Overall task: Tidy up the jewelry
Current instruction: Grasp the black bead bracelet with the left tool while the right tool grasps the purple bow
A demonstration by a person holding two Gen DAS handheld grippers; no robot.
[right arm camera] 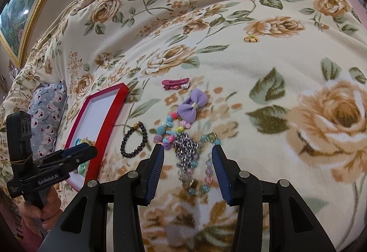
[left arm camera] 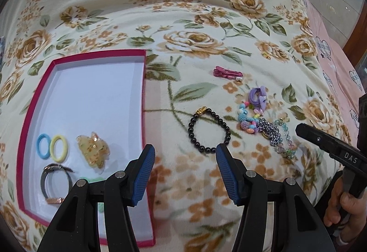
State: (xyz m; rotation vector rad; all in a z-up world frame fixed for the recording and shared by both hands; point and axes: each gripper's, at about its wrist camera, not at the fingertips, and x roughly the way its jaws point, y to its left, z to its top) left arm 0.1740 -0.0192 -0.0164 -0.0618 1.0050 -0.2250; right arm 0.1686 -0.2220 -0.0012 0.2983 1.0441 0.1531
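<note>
While both tongs, left tongs and right tongs, are hanging open and empty, the limp, slippery chain on the bed is wanting a bunched-middle pinch.

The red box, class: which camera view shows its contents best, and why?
The left wrist view: it looks down into the red box, showing hair ties, a claw clip and a bangle. The right wrist view sees the box edge-on, its near part hidden by the left gripper.
</note>
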